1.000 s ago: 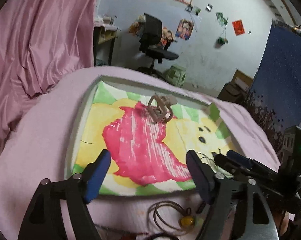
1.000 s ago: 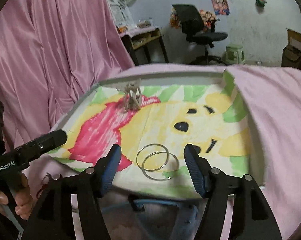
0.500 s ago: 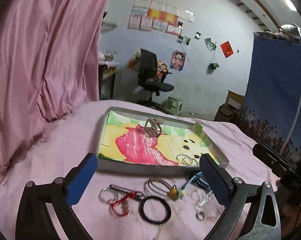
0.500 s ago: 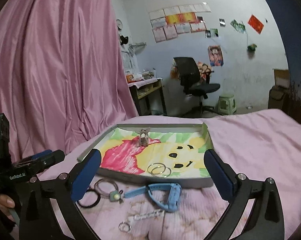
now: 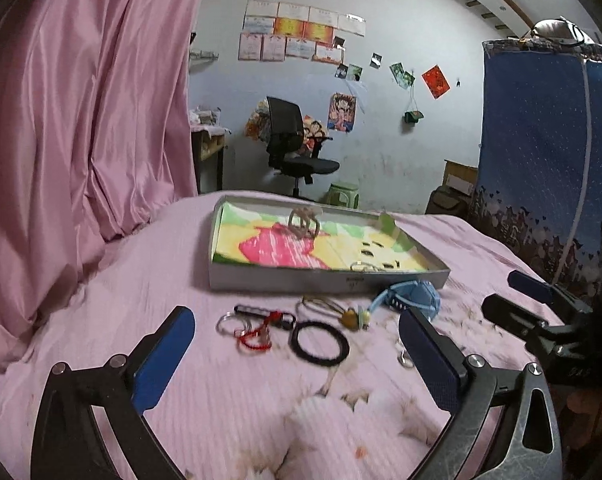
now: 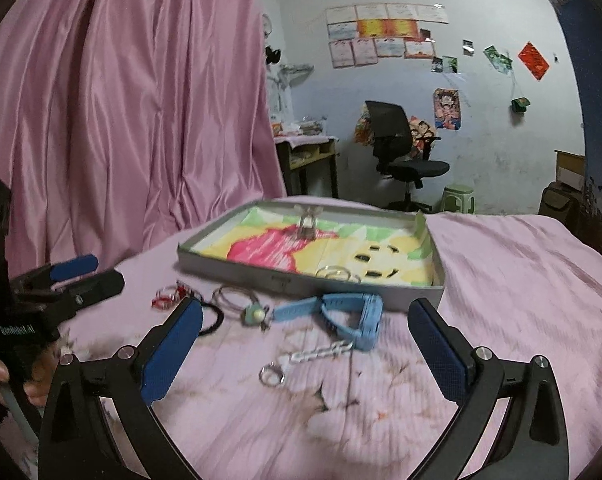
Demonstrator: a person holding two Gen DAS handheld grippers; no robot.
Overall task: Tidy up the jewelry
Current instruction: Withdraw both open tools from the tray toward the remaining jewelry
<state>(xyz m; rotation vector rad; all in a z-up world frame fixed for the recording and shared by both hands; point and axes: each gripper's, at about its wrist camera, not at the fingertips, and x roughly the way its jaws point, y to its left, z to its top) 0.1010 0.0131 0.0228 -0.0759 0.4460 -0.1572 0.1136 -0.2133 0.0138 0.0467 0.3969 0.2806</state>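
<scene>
A grey tray [image 5: 325, 280] [image 6: 237, 270] with a cartoon bear liner lies on the pink bed; a beige hair claw [image 5: 304, 222] [image 6: 308, 222] and two silver bangles [image 5: 371, 267] [image 6: 337, 273] rest in it. Loose in front of it lie a red charm with key rings [image 5: 253, 328] [image 6: 167, 298], a black hair band [image 5: 319, 343] [image 6: 211, 320], a wire bracelet with a bead [image 5: 351, 316] [image 6: 253, 312], a blue watch [image 5: 411, 296] [image 6: 349, 314] and a chain key ring [image 6: 313, 356]. My left gripper [image 5: 297, 354] and right gripper [image 6: 305, 354] hover open above them, holding nothing.
Pink curtain [image 5: 81, 120] hangs at the left. An office chair [image 6: 401, 156], a green stool [image 6: 459, 198] and a desk [image 6: 307, 156] stand beyond the bed. Blue fabric [image 5: 541, 152] rises at the right. The pink bedspread [image 6: 521, 280] spreads wide to the right of the tray.
Both grippers have pulled back and up from over the tray. The loose pieces in front of the tray have come into view, and both jaws stand wider.
</scene>
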